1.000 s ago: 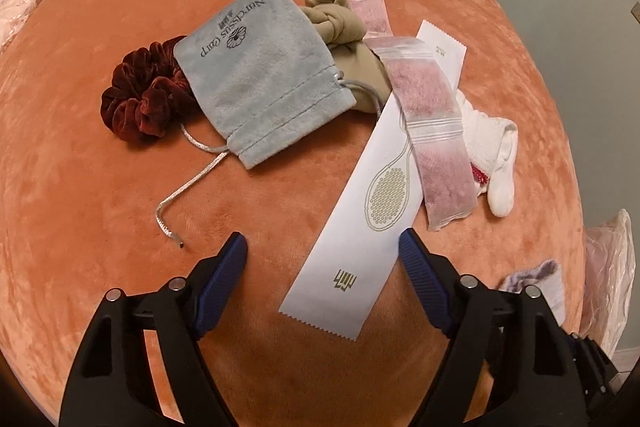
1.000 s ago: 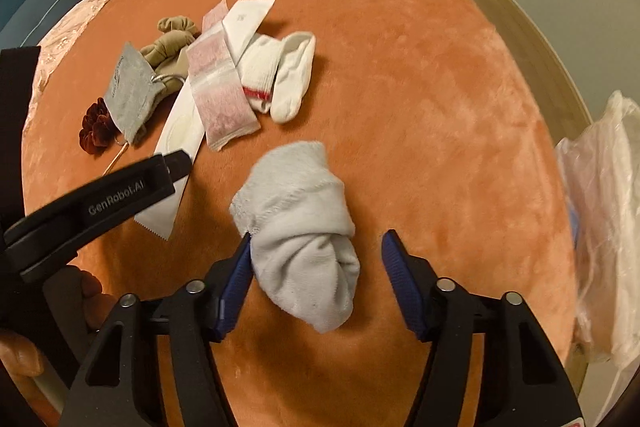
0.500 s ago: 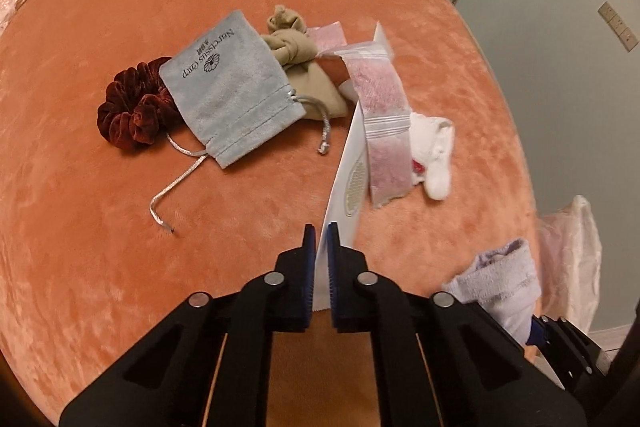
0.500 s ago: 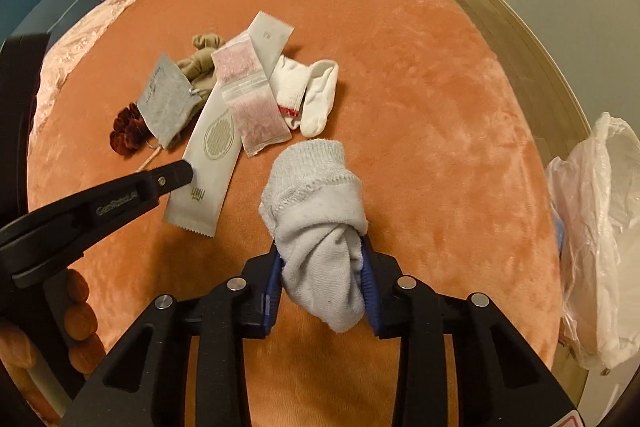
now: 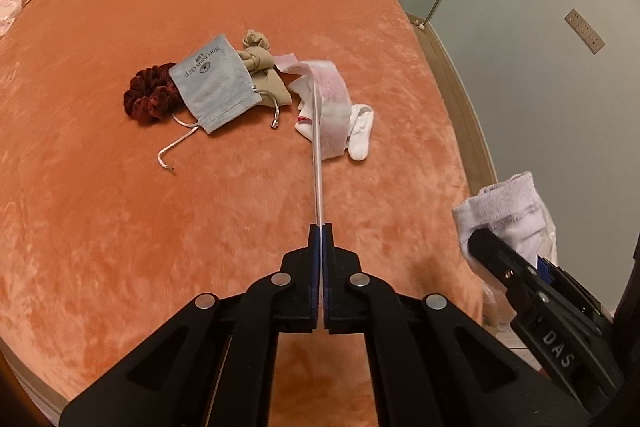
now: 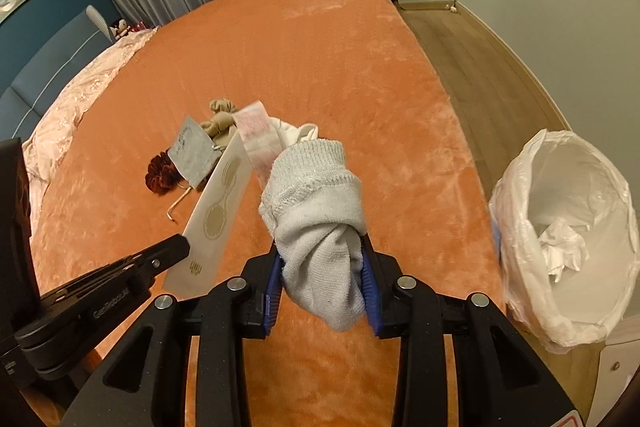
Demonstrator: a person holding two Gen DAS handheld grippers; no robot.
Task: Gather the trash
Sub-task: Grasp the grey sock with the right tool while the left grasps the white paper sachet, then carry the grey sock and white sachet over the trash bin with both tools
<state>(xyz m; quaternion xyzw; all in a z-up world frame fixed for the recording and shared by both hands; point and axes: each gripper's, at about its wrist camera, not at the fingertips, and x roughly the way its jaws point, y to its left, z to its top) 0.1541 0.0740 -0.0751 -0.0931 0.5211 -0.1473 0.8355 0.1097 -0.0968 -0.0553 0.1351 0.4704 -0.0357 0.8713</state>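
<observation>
Trash is off the bed (image 6: 340,39) now: left gripper (image 5: 320,227) has clamped the paper sleeve (image 6: 218,211), right gripper (image 6: 322,267) the balled sock (image 6: 316,203) (bin (image 6: 568,187) waits alongside).

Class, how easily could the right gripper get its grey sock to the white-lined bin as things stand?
Probably easily: the right gripper, jaws shut on the grey rolled sock, is lifted off the orange bedspread, and nothing stands between it and the open white-lined bin.

"DAS" on right gripper (image 5: 520,259); "Narcissus" on grey pouch (image 5: 214,87).
</observation>
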